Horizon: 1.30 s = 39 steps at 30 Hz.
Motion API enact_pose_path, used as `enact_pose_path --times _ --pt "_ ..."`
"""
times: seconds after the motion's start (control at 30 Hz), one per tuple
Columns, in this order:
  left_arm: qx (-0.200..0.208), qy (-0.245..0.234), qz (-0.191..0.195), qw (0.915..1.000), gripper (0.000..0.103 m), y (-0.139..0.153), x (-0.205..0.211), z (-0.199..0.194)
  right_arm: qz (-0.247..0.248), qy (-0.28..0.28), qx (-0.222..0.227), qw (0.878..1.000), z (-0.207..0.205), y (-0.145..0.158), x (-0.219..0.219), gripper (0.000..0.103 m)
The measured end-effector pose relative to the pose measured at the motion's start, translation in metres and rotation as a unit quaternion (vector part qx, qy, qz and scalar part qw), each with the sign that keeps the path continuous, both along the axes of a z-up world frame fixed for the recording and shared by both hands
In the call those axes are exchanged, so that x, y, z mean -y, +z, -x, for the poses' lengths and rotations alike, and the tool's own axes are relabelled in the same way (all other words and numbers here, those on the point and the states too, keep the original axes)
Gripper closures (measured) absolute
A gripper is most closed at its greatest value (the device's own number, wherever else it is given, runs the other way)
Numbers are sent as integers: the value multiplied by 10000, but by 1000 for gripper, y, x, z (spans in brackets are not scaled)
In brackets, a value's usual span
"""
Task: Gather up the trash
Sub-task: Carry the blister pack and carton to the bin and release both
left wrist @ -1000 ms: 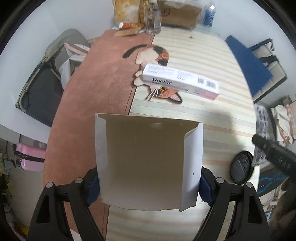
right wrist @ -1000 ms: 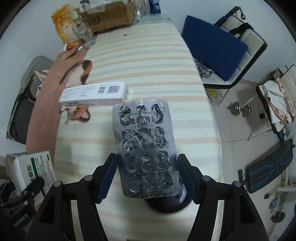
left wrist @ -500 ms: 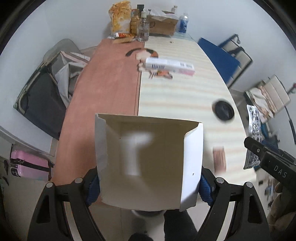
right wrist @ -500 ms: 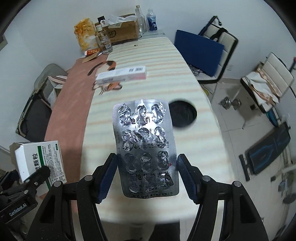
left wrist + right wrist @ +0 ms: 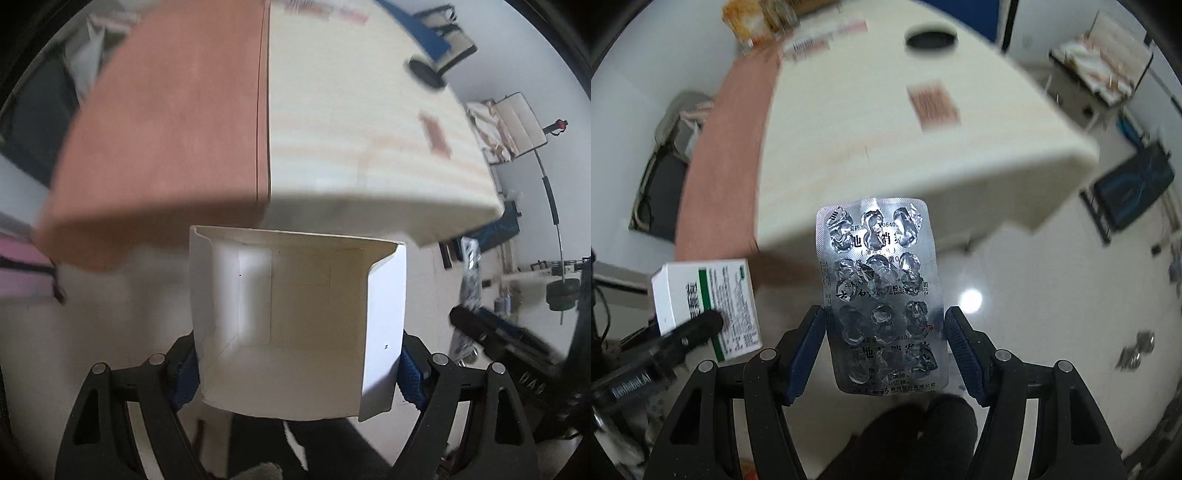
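Note:
My left gripper [image 5: 299, 363] is shut on an open, empty white medicine box [image 5: 295, 321], held off the near end of the table above the floor. The box's green-striped outside shows in the right wrist view [image 5: 705, 299]. My right gripper [image 5: 886, 347] is shut on a used silver blister pack [image 5: 882, 291], also held past the table's end. The blister pack shows edge-on in the left wrist view [image 5: 469, 273]. A long white and pink carton [image 5: 827, 35] and a small pinkish packet [image 5: 932, 105] lie on the table.
The table [image 5: 351, 110] has a striped cream cloth and a terracotta mat [image 5: 166, 110]. A black round lid [image 5: 931, 37] lies on it, snack bags and bottles [image 5: 757, 14] at the far end. Chairs, bags and weights [image 5: 561, 291] stand on the glossy floor.
Both grippers have pulled back from over the table to beyond its near end, still holding the box and the blister pack. The view is blurred by the motion.

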<state>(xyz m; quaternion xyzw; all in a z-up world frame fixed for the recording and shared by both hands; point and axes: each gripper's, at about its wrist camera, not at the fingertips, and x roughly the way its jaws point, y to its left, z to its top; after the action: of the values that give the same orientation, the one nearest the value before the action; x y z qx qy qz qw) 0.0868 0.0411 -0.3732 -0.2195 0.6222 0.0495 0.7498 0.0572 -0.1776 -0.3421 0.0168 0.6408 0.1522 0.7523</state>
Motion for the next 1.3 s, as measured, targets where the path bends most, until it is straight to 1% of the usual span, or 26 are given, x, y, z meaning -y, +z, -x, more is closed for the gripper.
enact_pose_path --times 0.07,0.13,0.2,0.23,0.27,0.33,0.37,0.4,0.43,0.47,0.5,0.53,0.57,0.6,0.63,0.67,0.7,0.73,0.8,0.83,0.9,0.93,1.1,1.2,1.23,1.3 --pt "-134 43 134 9998 17 -31 4 5 -16 -47 -315 9995 16 -37 9 35" --pt "-336 113 238 9991 17 -72 5 4 0 -85 -543 9985 28 -76 16 35" --pt "-490 237 383 9978 17 -118 5 0 -23 -158 -809 9966 37 -128 24 35" --pt "-570 290 417 9971 16 -138 5 -2 -28 -200 -879 9959 39 -145 26 35" --pt "-654 333 465 9962 16 -166 5 -7 -36 -258 -974 9949 41 -173 29 35" --pt "-752 366 555 9950 14 -210 5 -14 -95 -341 -1100 9933 41 -222 30 35" --pt "-814 348 579 9944 5 -231 6 -18 -126 -359 -1136 9928 38 -242 29 35" --pt "-865 365 591 9938 1 -252 5 -21 -180 -383 -1165 9923 36 -269 28 35" --pt "-892 399 584 9935 1 -269 5 -23 -188 -401 -1173 9921 34 -284 27 35" --pt "-899 415 578 9934 1 -282 4 -21 -229 -426 -1189 9917 31 -308 25 35" --pt "-930 424 564 9932 1 -302 4 -26 -269 -424 -1207 9914 27 -332 23 35" --pt "-969 430 521 9930 1 -312 3 -26 -276 -417 -1226 9912 23 -346 19 34" --pt "-1023 452 400 9929 1 -326 2 -28 -308 -430 -1259 9906 19 -367 15 34" --pt "-1039 472 327 9929 1 -333 -2 -23 -372 -445 -1278 9901 16 -385 13 34" --pt "-1071 496 256 9927 1 -339 -5 -19 -394 -425 -1293 9899 8 -397 6 31" --pt "-1115 531 134 9923 1 -345 -6 -19 -409 -392 -1333 9895 5 -409 3 20" --pt "-1109 559 64 9922 1 -348 -7 -17 -419 -400 -1380 9887 3 -421 0 13" --pt "-1097 593 -36 9922 1 -348 -8 -15 -422 -403 -1384 9887 1 -426 -2 7" --pt "-1091 617 -333 9916 1 -348 -8 -10 -278 -279 -1331 9903 0 -435 -6 7" --pt "-1108 604 -485 9908 1 -345 -6 -7 -182 -221 -1304 9910 -3 -434 -10 6" --pt "-1130 583 -659 9897 1 -339 -8 2 -21 -89 -1224 9924 -3 -432 -12 6" --pt "-1144 585 -704 9892 1 -336 -5 5 39 -58 -1203 9927 -8 -428 -12 6" --pt "-1198 585 -908 9869 1 -308 2 10 616 126 -1100 9919 -2 -408 -9 6" --pt "-1259 579 -945 9858 1 -292 5 12 840 253 -1000 9911 1 -387 -2 6" --pt "-1260 565 -952 9858 1 -295 7 12 883 297 -969 9909 2 -379 1 6" --pt "-1271 539 -992 9854 1 -282 11 15 1021 380 -910 9899 3 -367 2 6"
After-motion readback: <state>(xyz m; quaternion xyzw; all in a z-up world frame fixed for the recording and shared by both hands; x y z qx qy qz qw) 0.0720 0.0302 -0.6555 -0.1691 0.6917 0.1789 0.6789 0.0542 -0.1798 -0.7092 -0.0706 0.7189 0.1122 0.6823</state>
